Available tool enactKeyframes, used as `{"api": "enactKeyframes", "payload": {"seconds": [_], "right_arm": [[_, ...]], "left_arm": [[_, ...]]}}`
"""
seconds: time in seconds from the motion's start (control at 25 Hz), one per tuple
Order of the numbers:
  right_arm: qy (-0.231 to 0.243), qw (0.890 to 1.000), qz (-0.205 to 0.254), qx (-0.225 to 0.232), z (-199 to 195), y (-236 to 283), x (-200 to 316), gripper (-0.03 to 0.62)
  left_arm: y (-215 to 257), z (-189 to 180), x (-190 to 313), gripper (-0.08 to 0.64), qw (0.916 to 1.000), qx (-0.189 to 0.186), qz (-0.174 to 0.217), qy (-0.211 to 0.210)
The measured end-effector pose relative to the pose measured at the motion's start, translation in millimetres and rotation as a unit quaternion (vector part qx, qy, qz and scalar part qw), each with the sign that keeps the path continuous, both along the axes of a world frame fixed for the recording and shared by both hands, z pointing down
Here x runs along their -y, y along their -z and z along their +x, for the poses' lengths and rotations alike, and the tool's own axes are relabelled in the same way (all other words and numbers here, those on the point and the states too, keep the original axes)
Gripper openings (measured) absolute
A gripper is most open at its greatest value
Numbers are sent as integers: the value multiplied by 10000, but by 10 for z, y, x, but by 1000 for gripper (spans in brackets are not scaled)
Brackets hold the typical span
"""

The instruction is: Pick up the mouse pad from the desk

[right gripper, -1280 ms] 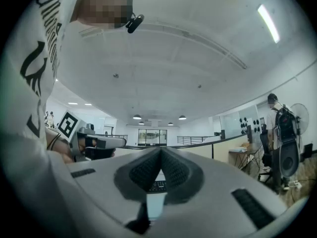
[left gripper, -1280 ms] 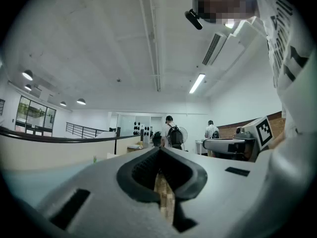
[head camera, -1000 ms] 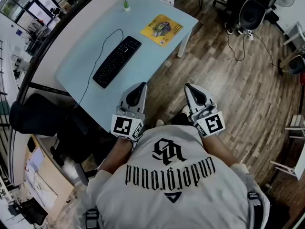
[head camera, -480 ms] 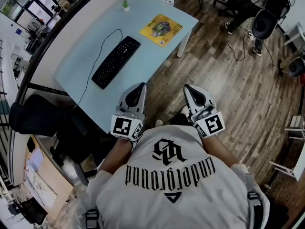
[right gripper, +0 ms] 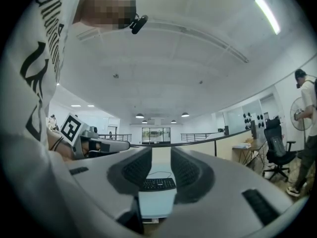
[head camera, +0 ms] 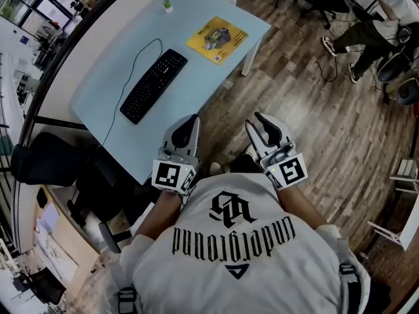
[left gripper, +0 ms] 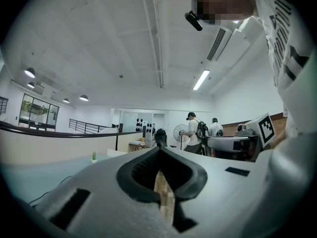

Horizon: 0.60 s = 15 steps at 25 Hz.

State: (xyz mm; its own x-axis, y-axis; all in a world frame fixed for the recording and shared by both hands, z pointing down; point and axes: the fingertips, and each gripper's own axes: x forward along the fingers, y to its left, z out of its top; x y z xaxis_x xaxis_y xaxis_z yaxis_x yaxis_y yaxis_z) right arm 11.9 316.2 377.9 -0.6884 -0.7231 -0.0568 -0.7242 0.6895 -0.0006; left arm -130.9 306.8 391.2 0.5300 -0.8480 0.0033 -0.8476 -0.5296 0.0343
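Observation:
The yellow mouse pad point(head camera: 218, 39) lies on the far right corner of the pale blue desk point(head camera: 111, 84), with a mouse on top of it. Both grippers hover level in front of the person's chest, well short of the pad. My left gripper point(head camera: 190, 120) is over the desk's near edge, its jaws shut and empty point(left gripper: 159, 135). My right gripper point(head camera: 256, 120) is over the wooden floor beside the desk; its jaws are opening, with nothing between them point(right gripper: 161, 150). Through that gap the right gripper view shows the keyboard point(right gripper: 158, 184).
A black keyboard point(head camera: 153, 85) with its cable lies mid-desk, and a small green plant point(head camera: 167, 5) stands at the far edge. A black office chair point(head camera: 39, 162) sits at the left. A seated person point(head camera: 366, 31) and more chairs are at the far right on the wooden floor.
The right gripper's jaws have parted from shut. Both grippers shifted slightly, the right one inward toward the left. A seated person came into view at the top right.

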Motion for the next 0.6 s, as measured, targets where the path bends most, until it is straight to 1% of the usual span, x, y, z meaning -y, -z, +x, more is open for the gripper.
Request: {"api": "enactKeyframes", "payload": {"seconds": [0.08,0.24,0.6], "right_arm": [[25,10000,-29,-11,75,-22,96,160],[-109,9999,-78,-9,345,-67,328,210],[-167,9998,3,-76,1090,-86,955,235]], "left_arm": [[-64,94,91,8,10000,-12,-74,-17],[-151,348,307,8,9998,-39,-187,-87],[-150,1158,1019,8,9995,24,-182,-276]]}}
